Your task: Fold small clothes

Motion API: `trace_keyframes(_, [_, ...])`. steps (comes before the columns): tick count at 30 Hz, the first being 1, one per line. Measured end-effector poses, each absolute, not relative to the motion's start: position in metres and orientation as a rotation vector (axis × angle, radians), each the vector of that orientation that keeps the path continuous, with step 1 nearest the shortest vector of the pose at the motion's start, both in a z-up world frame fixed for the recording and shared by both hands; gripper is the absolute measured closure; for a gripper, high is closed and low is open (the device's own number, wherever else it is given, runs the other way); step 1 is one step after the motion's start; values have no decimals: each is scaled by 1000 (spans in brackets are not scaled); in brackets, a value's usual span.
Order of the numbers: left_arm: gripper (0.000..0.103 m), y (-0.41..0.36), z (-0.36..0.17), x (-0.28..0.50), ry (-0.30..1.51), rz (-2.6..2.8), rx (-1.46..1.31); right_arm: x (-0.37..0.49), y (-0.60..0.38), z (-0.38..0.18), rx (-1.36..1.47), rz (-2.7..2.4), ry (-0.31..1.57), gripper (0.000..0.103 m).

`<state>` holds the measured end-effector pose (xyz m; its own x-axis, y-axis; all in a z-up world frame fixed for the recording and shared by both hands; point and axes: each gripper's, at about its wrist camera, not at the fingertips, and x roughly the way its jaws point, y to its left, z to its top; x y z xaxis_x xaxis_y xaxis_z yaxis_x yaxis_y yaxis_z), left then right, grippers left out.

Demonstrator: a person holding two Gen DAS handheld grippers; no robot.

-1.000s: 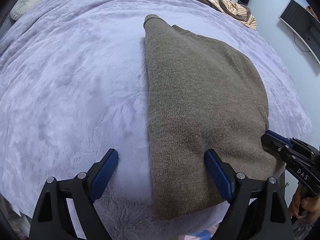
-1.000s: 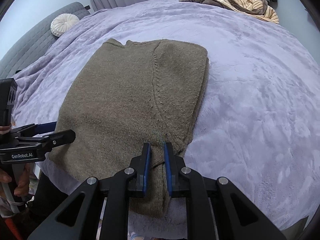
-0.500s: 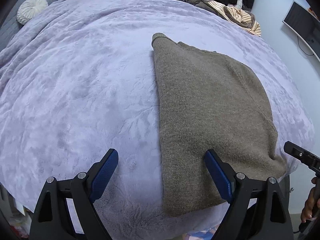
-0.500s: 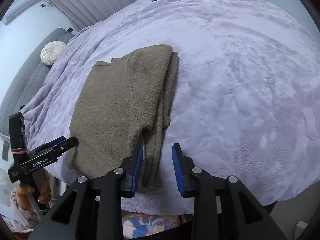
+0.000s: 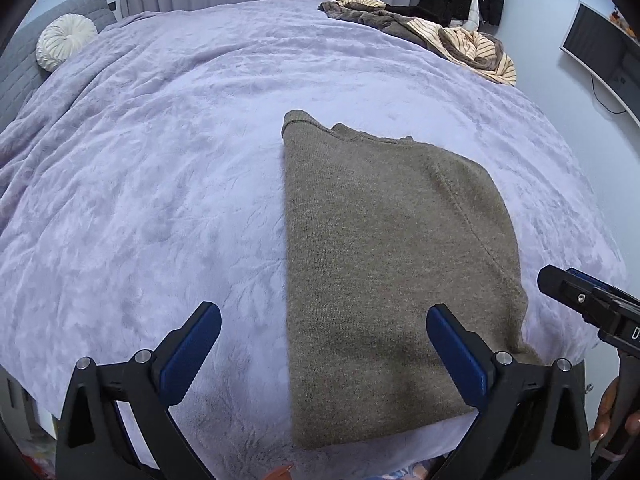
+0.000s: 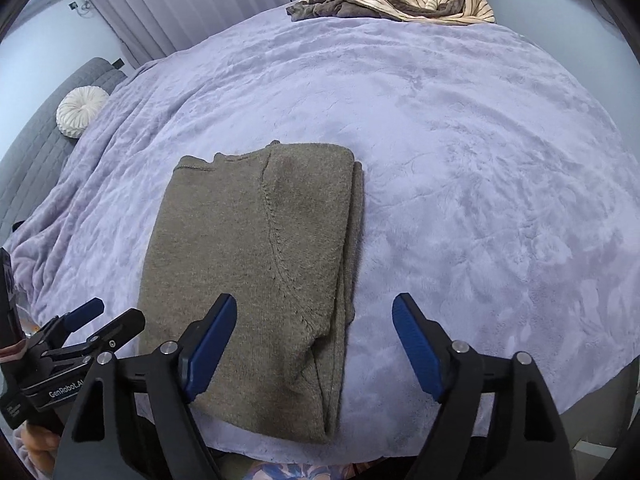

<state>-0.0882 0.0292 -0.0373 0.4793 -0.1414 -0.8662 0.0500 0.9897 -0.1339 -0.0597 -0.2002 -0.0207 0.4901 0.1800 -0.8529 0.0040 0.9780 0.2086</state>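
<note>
An olive-brown knit sweater (image 5: 384, 264) lies folded lengthwise into a long rectangle on the lavender bedspread (image 5: 160, 184), near the bed's front edge. It also shows in the right wrist view (image 6: 256, 264), with folded layers stacked along its right edge. My left gripper (image 5: 324, 356) is open and empty, hovering over the sweater's near left part. My right gripper (image 6: 314, 346) is open and empty above the sweater's near right edge. Each gripper shows in the other's view, the right gripper (image 5: 588, 300) at the right and the left gripper (image 6: 84, 328) at the left.
A pile of striped and brown clothes (image 5: 448, 44) lies at the bed's far right, also in the right wrist view (image 6: 400, 0). A round white cushion (image 5: 64, 40) rests against the grey headboard (image 6: 36, 148). A monitor (image 5: 604, 60) hangs on the right wall.
My right gripper was shut on the sweater's near right edge, then let go and opened wide. Both grippers have pulled back and up, and the sweater lies flat.
</note>
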Motion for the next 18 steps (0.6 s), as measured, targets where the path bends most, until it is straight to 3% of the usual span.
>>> trace_keyframes(2, [0, 27, -38, -86, 1061, -96, -86, -58, -194, -20, 156, 78, 1065, 15])
trace_keyframes(4, [0, 26, -34, -86, 1051, -70, -80, -58, -189, -21, 122, 51, 1071, 4])
trace_keyframes(6, [0, 27, -34, -85, 1041, -46, -76, -58, -186, -21, 98, 34, 1081, 0])
trace_keyframes(18, [0, 34, -38, -82, 1061, 18, -92, -55, -181, -19, 56, -17, 1079, 0])
